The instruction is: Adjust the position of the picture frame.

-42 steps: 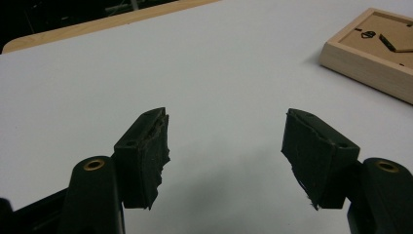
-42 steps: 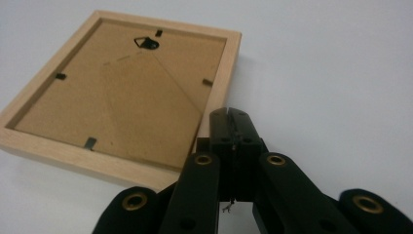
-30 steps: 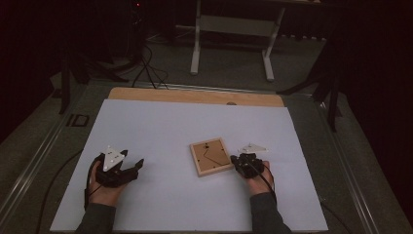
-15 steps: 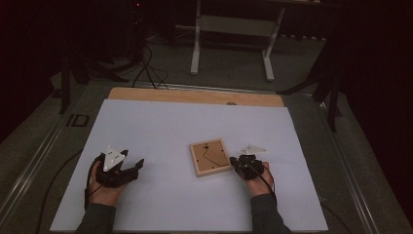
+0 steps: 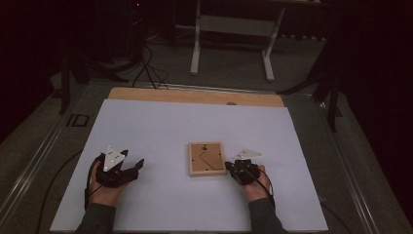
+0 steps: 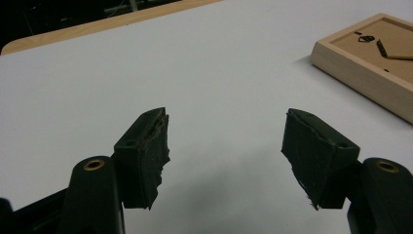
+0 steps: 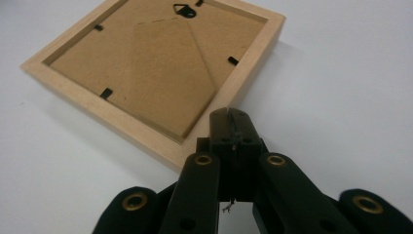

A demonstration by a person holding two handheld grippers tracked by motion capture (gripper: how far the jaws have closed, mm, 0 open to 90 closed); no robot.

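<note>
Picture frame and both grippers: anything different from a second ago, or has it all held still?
Hardly anything. The right gripper stays shut with its tip at the near right corner of the picture frame, gripping nothing. The frame lies face down in the same spot on the white table. The left gripper rests open on the table, apart from the frame, where it was.

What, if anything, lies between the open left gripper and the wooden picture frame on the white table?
Nothing visible. Bare white table separates the left gripper from the picture frame. The right gripper, jaws shut, sits at the frame's opposite edge.
</note>
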